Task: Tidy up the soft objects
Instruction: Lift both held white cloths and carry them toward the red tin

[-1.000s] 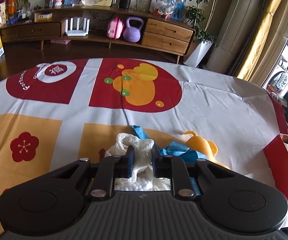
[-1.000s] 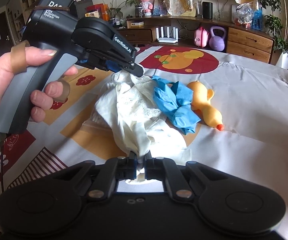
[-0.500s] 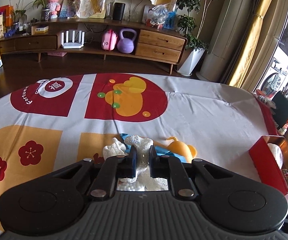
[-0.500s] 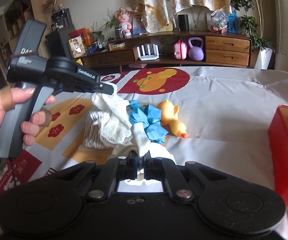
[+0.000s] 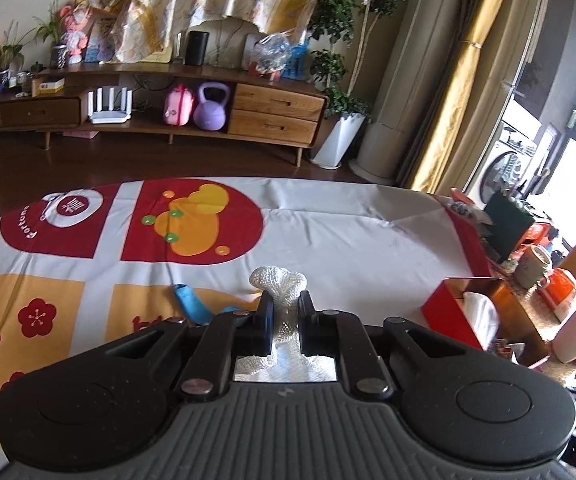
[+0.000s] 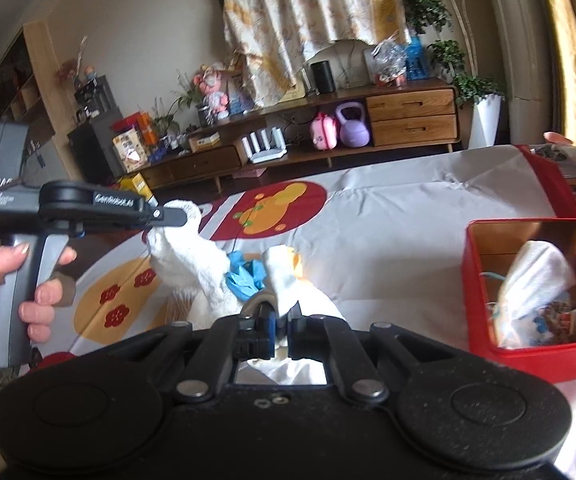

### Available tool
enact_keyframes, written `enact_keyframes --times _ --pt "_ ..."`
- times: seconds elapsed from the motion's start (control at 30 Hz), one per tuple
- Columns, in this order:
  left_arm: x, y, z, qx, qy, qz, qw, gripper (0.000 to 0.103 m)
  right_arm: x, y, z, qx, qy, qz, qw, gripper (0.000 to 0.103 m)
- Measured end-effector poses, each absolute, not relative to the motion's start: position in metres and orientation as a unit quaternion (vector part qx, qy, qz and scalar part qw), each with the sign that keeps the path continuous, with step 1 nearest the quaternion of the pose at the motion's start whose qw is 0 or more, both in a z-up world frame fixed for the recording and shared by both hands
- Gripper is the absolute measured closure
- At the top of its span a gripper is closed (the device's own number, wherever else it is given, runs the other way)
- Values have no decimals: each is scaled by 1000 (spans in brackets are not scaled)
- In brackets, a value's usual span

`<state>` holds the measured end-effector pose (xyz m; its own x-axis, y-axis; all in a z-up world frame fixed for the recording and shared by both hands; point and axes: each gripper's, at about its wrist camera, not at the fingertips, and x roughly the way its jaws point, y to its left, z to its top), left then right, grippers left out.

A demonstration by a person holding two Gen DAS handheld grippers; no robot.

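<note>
Both grippers hold one white lace cloth [image 6: 192, 256] lifted above the table. My left gripper [image 5: 286, 312] is shut on one end of the cloth [image 5: 278, 280]; it also shows in the right wrist view [image 6: 176, 218] at the left. My right gripper [image 6: 282, 328] is shut on the other end. A blue glove [image 6: 244, 276] lies on the tablecloth under the cloth and also shows in the left wrist view [image 5: 190, 300]. The orange duck toy is mostly hidden behind the cloth.
A red box [image 6: 479, 300] with white soft items inside stands at the right on the table; it also shows in the left wrist view [image 5: 443, 308]. A patterned tablecloth [image 5: 347, 236] covers the table. A wooden sideboard [image 5: 276, 108] stands beyond it.
Both grippers have risen and swung to the right with the white cloth, lifting it off the pile. The red box has come into fuller view.
</note>
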<state>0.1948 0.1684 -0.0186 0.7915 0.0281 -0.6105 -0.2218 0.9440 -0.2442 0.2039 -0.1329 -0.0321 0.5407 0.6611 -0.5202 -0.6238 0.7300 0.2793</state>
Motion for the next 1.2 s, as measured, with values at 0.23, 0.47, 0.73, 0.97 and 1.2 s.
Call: enact_keyframes --times 0.23,0.47,0.73,0.97,1.2 --pt "189 131 9 -141 300 33 943 91 204 -167 -12 45 286 346 892 98" --pt "190 92 39 -135 281 -3 950 91 212 -197 12 54 260 326 907 98" --pt "202 47 63 -130 272 -52 952 91 228 -235 32 59 232 293 926 98" --pt "222 1 83 -117 260 -90 954 91 244 -264 41 58 220 263 938 98" --pt "250 -48 92 -98 254 -129 953 91 260 -289 29 63 230 235 942 98"
